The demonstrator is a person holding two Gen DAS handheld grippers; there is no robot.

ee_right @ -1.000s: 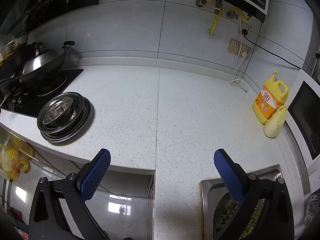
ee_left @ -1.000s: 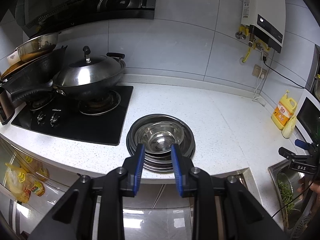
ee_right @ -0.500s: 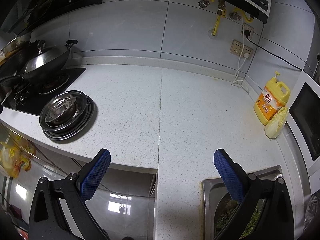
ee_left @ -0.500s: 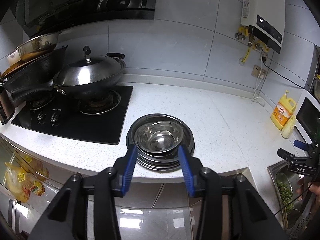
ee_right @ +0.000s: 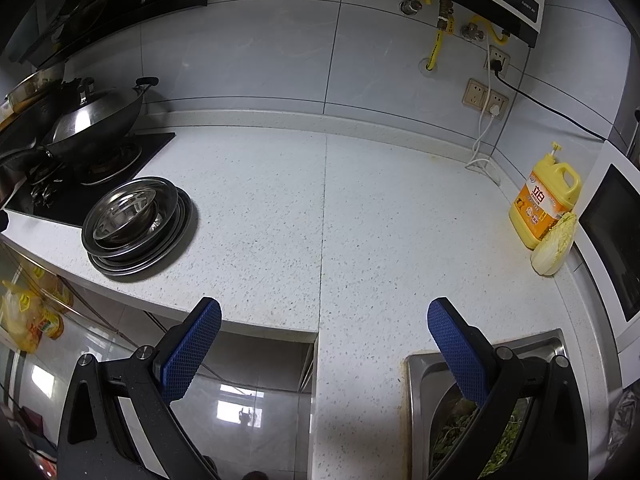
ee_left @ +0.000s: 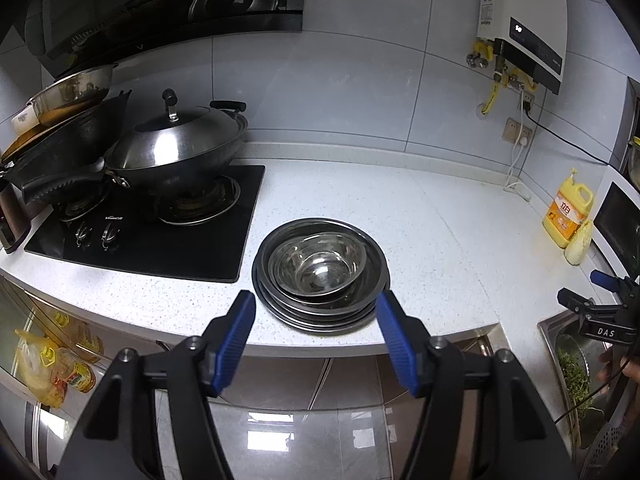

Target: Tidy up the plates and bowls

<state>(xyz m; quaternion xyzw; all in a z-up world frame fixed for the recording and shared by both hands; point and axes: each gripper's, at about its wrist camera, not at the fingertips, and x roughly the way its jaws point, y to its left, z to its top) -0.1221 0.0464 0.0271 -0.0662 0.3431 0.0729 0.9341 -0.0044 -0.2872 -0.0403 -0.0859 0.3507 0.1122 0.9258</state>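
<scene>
A stack of steel plates with steel bowls nested on top sits on the white counter near its front edge, right of the hob. My left gripper hangs just in front of the stack, its jaws opening, with nothing between the blue pads. The same stack shows at the left in the right wrist view. My right gripper stands wide open and empty over the counter's front edge, far right of the stack. In the left wrist view the right gripper shows at the right edge.
A black gas hob with a lidded wok and stacked pans stands at the left. A yellow detergent jug, a cabbage and a microwave line the right. A sink with greens lies front right.
My left gripper's jaws have spread from narrow to wide in front of the stack. Neither hand has shifted, and the right gripper stays open.
</scene>
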